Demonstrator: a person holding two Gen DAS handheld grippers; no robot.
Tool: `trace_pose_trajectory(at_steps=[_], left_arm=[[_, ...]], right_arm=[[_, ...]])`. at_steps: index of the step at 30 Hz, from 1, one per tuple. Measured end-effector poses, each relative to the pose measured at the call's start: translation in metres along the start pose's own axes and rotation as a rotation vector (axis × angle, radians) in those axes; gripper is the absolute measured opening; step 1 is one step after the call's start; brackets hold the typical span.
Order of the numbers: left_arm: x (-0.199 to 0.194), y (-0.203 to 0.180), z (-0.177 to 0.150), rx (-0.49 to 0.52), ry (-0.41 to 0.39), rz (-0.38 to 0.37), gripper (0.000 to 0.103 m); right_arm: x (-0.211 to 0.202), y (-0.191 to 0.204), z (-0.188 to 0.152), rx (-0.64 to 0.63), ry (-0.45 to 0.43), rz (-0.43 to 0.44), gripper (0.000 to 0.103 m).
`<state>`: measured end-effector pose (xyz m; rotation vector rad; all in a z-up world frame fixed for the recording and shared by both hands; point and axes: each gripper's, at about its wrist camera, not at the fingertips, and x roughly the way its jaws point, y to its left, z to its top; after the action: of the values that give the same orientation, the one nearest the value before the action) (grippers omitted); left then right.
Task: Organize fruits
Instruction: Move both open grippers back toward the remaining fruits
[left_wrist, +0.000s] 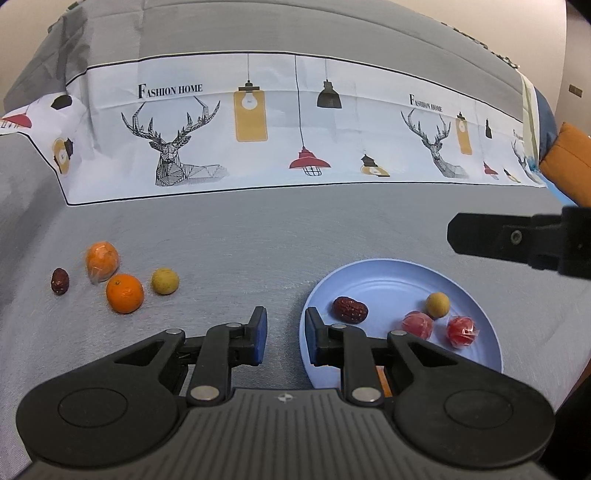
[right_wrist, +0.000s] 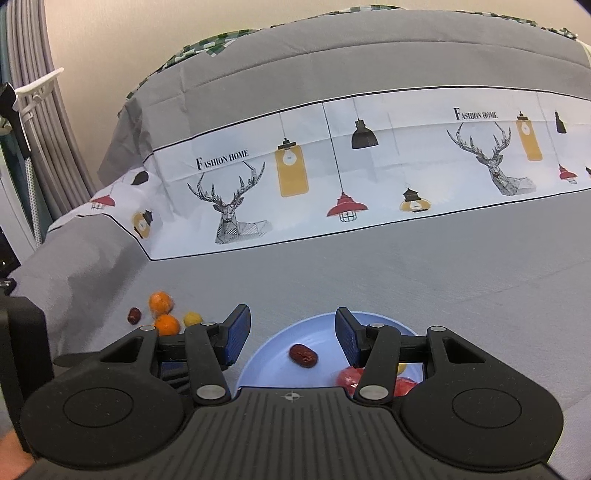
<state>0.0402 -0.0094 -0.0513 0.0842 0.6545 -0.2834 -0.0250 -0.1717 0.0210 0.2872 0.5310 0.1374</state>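
A light blue plate (left_wrist: 391, 280) on the grey cloth holds a red date (left_wrist: 349, 309), a yellow-brown longan (left_wrist: 438, 305) and two wrapped red fruits (left_wrist: 417, 324) (left_wrist: 461, 331). To the left on the cloth lie a wrapped orange (left_wrist: 102, 260), a bare orange (left_wrist: 125, 293), a longan (left_wrist: 165, 281) and a dark date (left_wrist: 59, 281). My left gripper (left_wrist: 286, 326) is open and empty at the plate's left rim. My right gripper (right_wrist: 291, 326) is open and empty above the plate (right_wrist: 266, 354), over its date (right_wrist: 303, 355); it also shows in the left wrist view (left_wrist: 480, 238).
A cloth band printed with deer and lamps (left_wrist: 258, 129) crosses the surface behind the fruits. An orange cushion (left_wrist: 569, 162) sits at the far right. Curtains and a white rack (right_wrist: 33, 92) stand at the left past the cloth edge.
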Motion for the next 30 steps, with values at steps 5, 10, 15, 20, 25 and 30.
trace_pose_trajectory(at_steps=[5,10,15,20,25,30], left_arm=[[-0.001,0.001,0.000,-0.008,-0.002,0.003,0.024],[-0.004,0.004,0.003,-0.019,-0.014,0.017,0.024],[-0.011,0.016,0.008,-0.058,-0.045,0.068,0.024],[-0.021,0.025,0.016,-0.079,-0.094,0.117,0.024],[-0.027,0.034,0.022,-0.096,-0.126,0.164,0.024],[-0.025,0.061,0.028,-0.169,-0.112,0.225,0.024]], right_arm=[[-0.002,0.004,0.005,0.022,-0.008,0.023,0.037],[-0.008,0.009,0.010,0.026,-0.030,0.038,0.019],[-0.014,0.008,0.018,0.051,-0.063,0.044,0.017],[-0.013,0.009,0.040,0.101,-0.048,0.097,0.016],[0.012,0.030,0.072,0.139,-0.064,0.196,0.011],[0.082,0.069,0.083,0.107,0.116,0.332,0.012]])
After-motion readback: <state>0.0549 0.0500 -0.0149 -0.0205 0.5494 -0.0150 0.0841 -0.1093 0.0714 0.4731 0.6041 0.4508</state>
